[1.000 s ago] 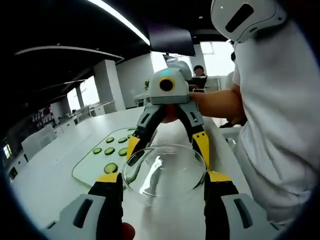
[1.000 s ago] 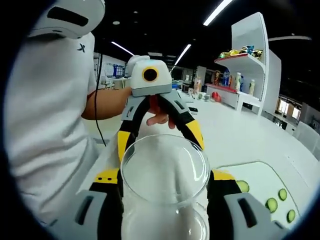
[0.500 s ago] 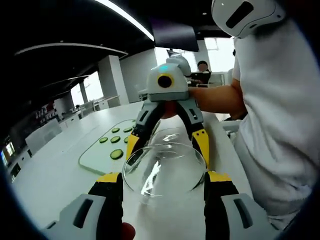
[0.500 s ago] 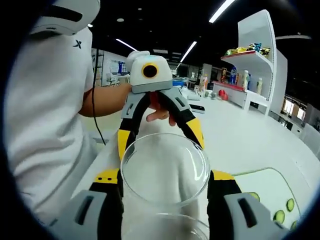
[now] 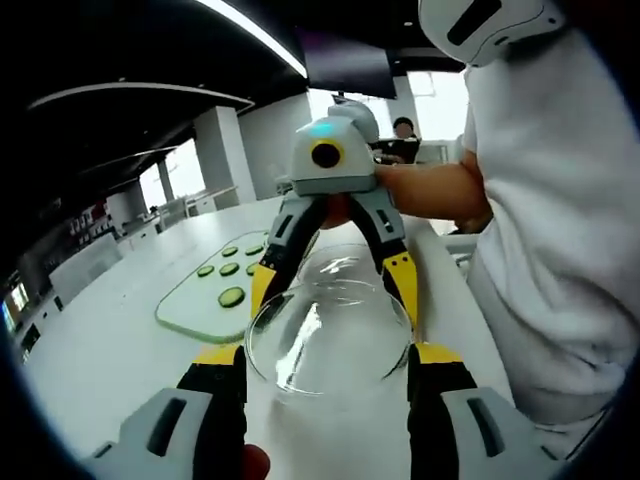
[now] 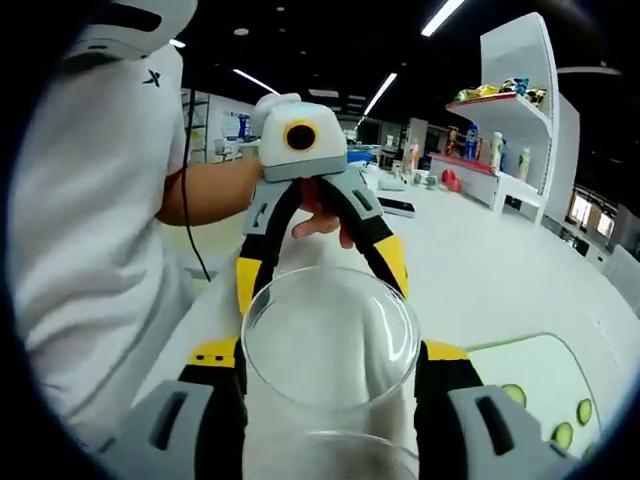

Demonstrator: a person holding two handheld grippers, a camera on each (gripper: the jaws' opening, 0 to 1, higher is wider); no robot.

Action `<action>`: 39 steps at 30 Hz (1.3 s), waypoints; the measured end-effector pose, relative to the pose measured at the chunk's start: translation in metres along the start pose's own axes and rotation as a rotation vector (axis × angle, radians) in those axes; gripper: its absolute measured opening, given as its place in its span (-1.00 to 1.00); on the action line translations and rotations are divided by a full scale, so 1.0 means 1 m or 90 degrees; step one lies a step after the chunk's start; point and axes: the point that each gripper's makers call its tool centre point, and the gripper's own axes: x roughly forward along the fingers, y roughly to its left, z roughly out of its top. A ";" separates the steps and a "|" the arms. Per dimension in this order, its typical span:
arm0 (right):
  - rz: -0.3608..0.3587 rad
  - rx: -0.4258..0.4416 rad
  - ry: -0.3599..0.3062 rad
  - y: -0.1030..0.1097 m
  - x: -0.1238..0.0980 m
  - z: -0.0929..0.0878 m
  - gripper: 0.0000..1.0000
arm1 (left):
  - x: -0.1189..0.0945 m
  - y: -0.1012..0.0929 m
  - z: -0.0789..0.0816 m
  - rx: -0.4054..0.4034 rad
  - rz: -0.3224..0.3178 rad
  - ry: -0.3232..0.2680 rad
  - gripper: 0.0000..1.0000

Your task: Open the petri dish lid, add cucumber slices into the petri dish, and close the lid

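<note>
Your left hand-held gripper (image 5: 327,362) is gripping a clear glass petri dish half (image 5: 328,340) across its rim, its jaws spread wide and pressing on both sides. Your right hand-held gripper (image 6: 330,362) is doing the same with the other glass half (image 6: 330,335). I cannot tell which is lid and which is base. Both halves are sitting raised above the white counter (image 5: 110,345), facing each other, slightly apart. Both are showing clean and transparent. Cucumber slices (image 5: 231,296) are lying on a pale green board (image 5: 190,318) beside them.
</note>
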 end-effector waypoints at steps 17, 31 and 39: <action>0.021 0.003 0.018 0.001 0.011 -0.007 0.33 | -0.003 -0.002 -0.015 -0.013 -0.006 0.024 0.25; 0.040 0.020 0.015 0.003 0.018 -0.007 0.34 | -0.006 -0.003 -0.021 -0.035 -0.016 0.037 0.25; 0.045 0.041 0.017 0.002 0.020 -0.009 0.36 | -0.006 -0.002 -0.023 -0.061 -0.012 0.031 0.26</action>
